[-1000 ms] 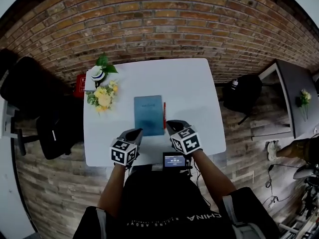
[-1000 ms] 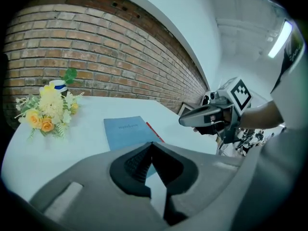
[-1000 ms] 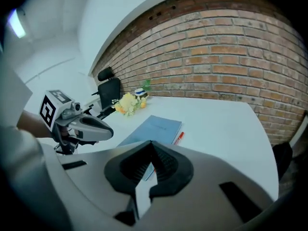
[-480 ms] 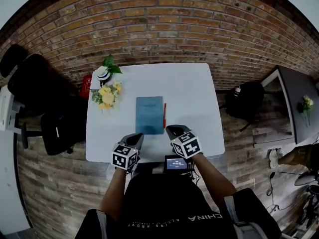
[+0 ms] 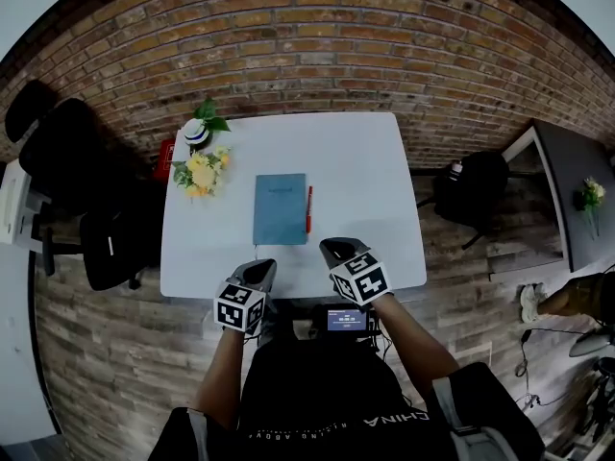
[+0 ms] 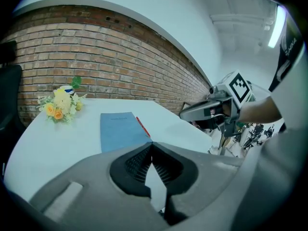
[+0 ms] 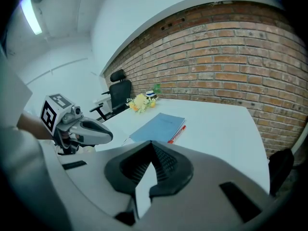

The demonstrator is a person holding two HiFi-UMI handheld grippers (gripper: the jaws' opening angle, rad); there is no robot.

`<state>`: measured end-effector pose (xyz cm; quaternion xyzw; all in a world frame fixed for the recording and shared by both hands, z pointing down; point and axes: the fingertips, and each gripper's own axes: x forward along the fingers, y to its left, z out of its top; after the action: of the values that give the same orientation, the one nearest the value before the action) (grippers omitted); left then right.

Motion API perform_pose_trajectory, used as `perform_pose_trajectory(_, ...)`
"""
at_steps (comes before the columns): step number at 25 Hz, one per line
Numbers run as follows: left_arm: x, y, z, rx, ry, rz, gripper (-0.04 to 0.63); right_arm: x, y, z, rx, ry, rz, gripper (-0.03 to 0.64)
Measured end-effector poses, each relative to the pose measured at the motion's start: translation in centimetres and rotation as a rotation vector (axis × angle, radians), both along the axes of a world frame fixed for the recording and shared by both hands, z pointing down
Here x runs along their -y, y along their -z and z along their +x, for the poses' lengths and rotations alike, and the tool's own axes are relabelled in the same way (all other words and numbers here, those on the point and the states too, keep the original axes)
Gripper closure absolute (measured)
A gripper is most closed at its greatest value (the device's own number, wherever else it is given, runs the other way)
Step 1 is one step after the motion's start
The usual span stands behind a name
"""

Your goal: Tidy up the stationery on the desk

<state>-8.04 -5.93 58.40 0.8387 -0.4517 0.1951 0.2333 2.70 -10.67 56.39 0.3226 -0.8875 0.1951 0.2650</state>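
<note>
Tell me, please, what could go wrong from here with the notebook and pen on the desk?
The red pen lies flat, close along the right edge of the blue notebook; a gripper reaching for one may well nudge the other, and the pen could roll.
Both the left gripper and the right gripper are shut and empty at the near edge of the desk; arriving without opening would likely push things instead of gripping them.

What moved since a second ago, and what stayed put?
The left gripper and right gripper pulled back from the notebook toward the person, both shut and empty. Nothing was grabbed or let go. Notebook, pen and flowers stayed put on the desk.
</note>
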Motion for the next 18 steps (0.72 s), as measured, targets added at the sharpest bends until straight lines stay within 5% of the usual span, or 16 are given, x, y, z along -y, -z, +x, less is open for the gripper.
perform_pose_trajectory(18, -2.9, 0.3, 2.0, 0.01, 0.01, 0.052, 0.584, -3.3, 0.6, 1.9, 0.046, -0.021, 0.021, 0.607)
